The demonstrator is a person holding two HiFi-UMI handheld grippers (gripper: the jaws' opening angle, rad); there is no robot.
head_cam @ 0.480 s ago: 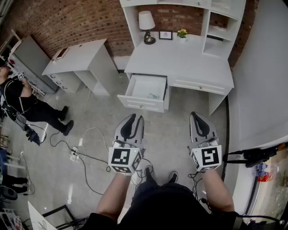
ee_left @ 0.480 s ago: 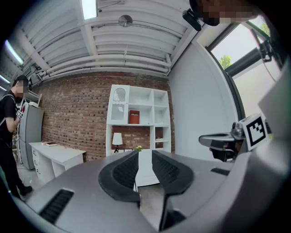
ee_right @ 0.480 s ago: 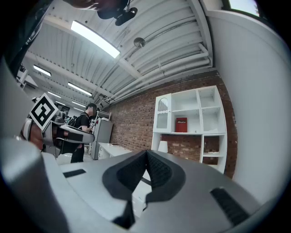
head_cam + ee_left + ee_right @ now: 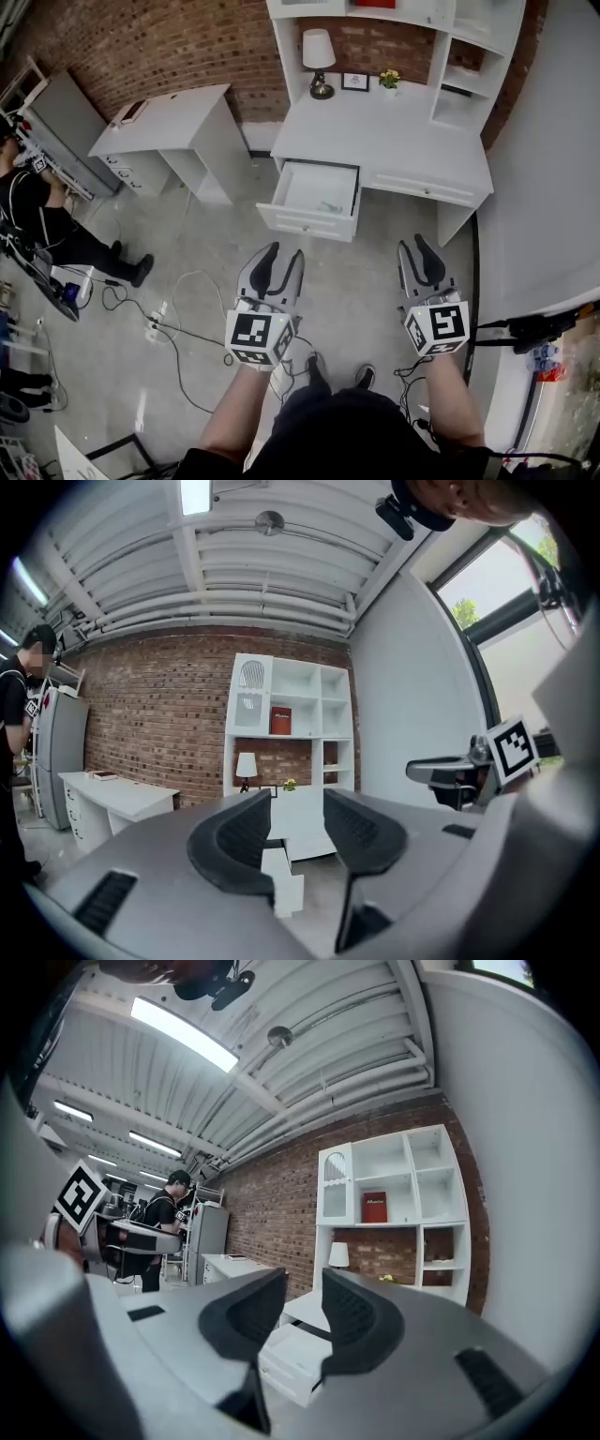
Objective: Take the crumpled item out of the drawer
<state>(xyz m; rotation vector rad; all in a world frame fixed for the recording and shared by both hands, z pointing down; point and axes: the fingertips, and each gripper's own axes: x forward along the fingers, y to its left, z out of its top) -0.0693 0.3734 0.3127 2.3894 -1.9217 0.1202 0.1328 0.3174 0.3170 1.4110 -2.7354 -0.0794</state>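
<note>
The white desk (image 4: 394, 131) stands ahead against the brick wall, with its left drawer (image 4: 314, 178) pulled open. A small pale crumpled item (image 4: 329, 206) lies inside the drawer near its front right. My left gripper (image 4: 284, 253) and right gripper (image 4: 414, 246) hover side by side over the floor, short of the drawer, both open and empty. In the left gripper view, the open drawer (image 4: 279, 878) shows between and below the left gripper (image 4: 295, 808) jaws. The right gripper (image 4: 302, 1283) looks at the drawer (image 4: 286, 1358) from the right.
A lamp (image 4: 319, 52), a small frame (image 4: 355, 82) and a potted plant (image 4: 389, 78) stand on the desk. A second white desk (image 4: 173, 117) and a grey cabinet (image 4: 56, 117) are at the left, with a person (image 4: 37, 225). Cables and a power strip (image 4: 155, 323) lie on the floor.
The desk and drawer sit slightly lower and further right in the head view. Both grippers stay open and side by side. The person at the left has shifted their legs.
</note>
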